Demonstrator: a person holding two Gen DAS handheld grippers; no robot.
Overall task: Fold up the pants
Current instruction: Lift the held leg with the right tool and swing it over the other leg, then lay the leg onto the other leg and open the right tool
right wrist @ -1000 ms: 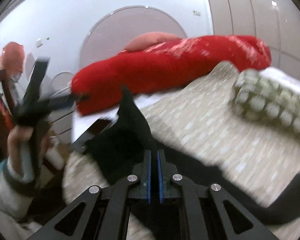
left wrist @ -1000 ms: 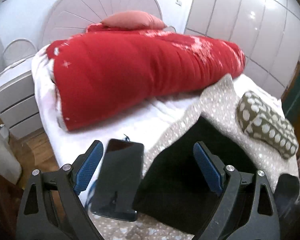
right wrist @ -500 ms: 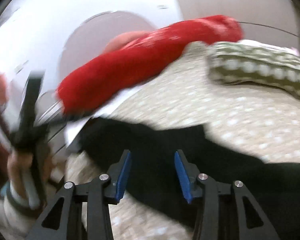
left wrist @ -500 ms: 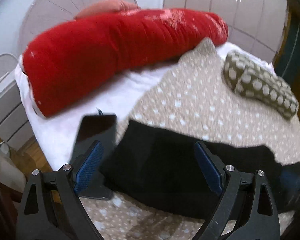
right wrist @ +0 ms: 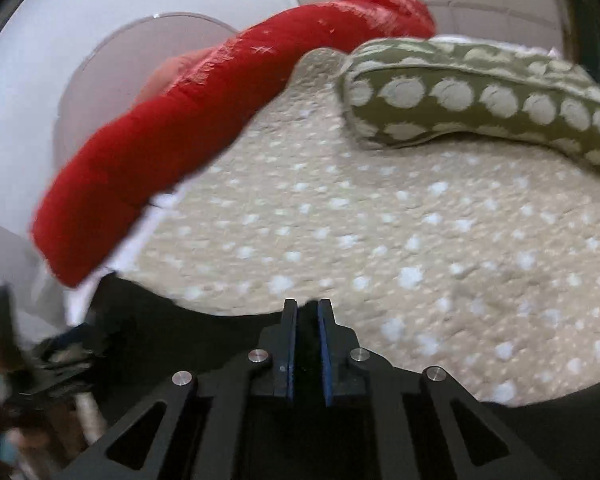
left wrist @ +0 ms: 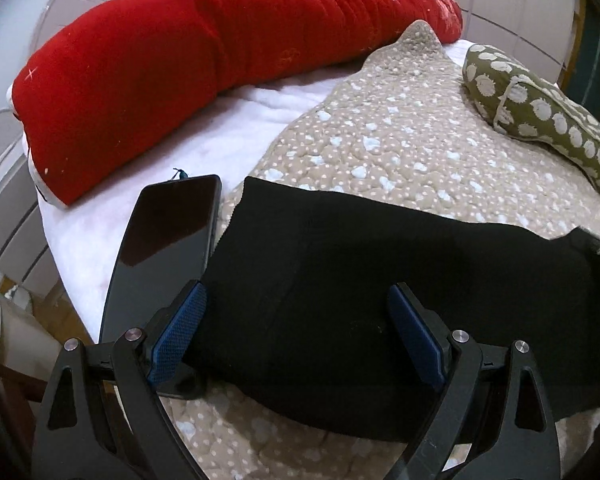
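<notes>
The black pants (left wrist: 380, 264) lie flat across the beige spotted quilt (left wrist: 400, 148) near the bed's front edge. My left gripper (left wrist: 296, 336) is open, its blue pads (left wrist: 180, 328) wide apart just above the pants' near left part. In the right wrist view my right gripper (right wrist: 307, 344) has its pads (right wrist: 291, 348) nearly together with black pants fabric (right wrist: 172, 312) pinched between them at the far edge of the cloth.
A black phone (left wrist: 168, 248) lies on the white sheet (left wrist: 236, 136) right beside the pants' left edge, under my left finger. A long red bolster (left wrist: 204, 52) lies across the back. A green spotted pillow (left wrist: 540, 108) lies at the right.
The lifted pants fold was laid flat on the quilt. My right gripper opened, then closed again on the pants' far edge. My left gripper moved lower over the pants, still open.
</notes>
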